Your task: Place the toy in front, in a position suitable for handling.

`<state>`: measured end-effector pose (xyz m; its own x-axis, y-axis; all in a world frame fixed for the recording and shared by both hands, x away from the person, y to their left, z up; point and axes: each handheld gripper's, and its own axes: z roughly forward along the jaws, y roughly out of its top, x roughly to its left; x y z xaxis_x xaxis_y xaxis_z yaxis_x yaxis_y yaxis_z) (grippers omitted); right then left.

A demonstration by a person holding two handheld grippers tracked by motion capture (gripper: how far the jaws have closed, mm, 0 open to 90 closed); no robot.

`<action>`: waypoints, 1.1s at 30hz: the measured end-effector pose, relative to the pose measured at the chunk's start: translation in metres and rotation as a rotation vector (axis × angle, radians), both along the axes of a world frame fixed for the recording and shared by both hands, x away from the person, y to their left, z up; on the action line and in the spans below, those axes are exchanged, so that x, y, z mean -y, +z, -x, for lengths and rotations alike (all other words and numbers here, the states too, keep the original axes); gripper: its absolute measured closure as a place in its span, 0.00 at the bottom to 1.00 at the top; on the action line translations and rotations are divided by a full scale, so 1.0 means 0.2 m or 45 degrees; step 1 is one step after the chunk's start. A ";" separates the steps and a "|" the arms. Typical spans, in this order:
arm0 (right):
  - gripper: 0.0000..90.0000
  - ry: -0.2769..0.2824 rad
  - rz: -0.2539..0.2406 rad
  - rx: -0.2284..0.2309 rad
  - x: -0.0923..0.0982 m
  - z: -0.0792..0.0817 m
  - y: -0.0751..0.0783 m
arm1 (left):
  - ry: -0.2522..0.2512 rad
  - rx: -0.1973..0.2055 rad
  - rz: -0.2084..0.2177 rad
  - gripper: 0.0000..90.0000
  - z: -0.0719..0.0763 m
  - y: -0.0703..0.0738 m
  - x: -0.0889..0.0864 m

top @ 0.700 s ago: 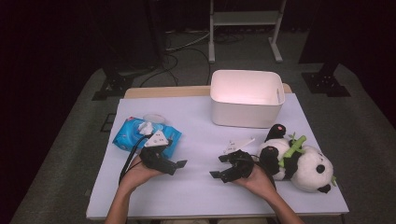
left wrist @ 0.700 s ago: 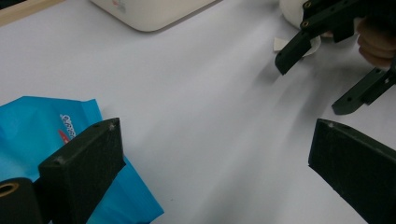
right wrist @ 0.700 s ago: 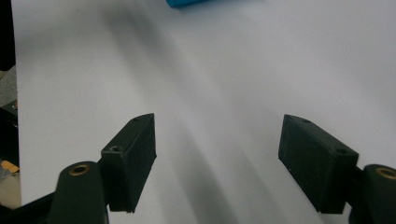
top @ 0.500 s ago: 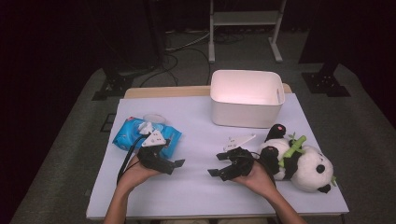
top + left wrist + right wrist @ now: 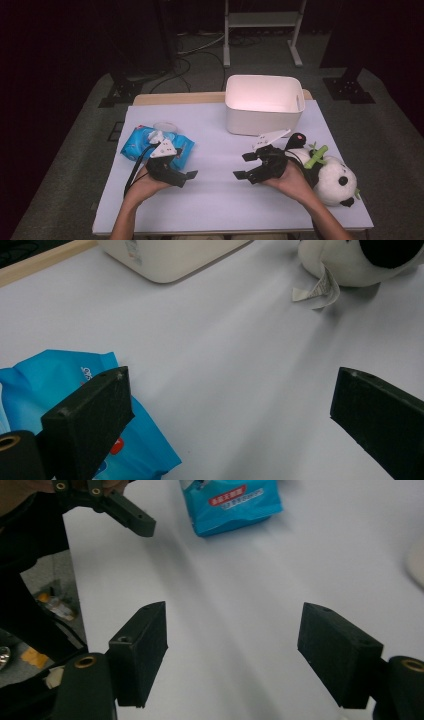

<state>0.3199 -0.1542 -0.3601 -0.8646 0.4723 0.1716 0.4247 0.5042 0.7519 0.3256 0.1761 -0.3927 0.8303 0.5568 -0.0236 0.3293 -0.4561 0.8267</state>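
Two grippers rested low over the white table (image 5: 215,200), both with fingers released and nothing between them; the white bin (image 5: 263,104) stood at the far side of the table, right of centre; the panda plush (image 5: 332,175) lay near the right edge, just beside the right hand (image 5: 292,181), its tag (image 5: 315,287) showing in the left gripper view; the blue wipes pack (image 5: 145,145) lay on the left half, partly under the left gripper (image 5: 189,176), one of whose fingers (image 5: 92,415) overlapped it in the left gripper view; the right gripper (image 5: 245,166) pointed leftward across bare table, well apart from the pack (image 5: 232,502), its fingers (image 5: 142,650) spread wide
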 end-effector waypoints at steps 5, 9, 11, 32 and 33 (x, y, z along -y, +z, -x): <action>0.30 -0.019 0.018 -0.008 0.08 -0.02 0.07 | 0.000 -0.010 -0.002 0.03 -0.01 -0.01 0.00; 0.30 -0.043 0.053 -0.003 0.16 -0.03 0.12 | -0.001 -0.014 -0.011 0.03 -0.01 -0.02 0.00; 0.30 -0.051 0.058 -0.004 0.17 -0.03 0.13 | -0.006 -0.010 -0.014 0.03 -0.01 -0.01 0.00; 0.33 -0.145 0.200 0.044 0.49 0.01 0.28 | -0.013 0.008 -0.006 0.03 0.00 0.02 0.00; 0.33 -0.149 0.212 0.046 0.50 0.01 0.28 | -0.012 0.006 -0.005 0.03 0.00 0.02 0.00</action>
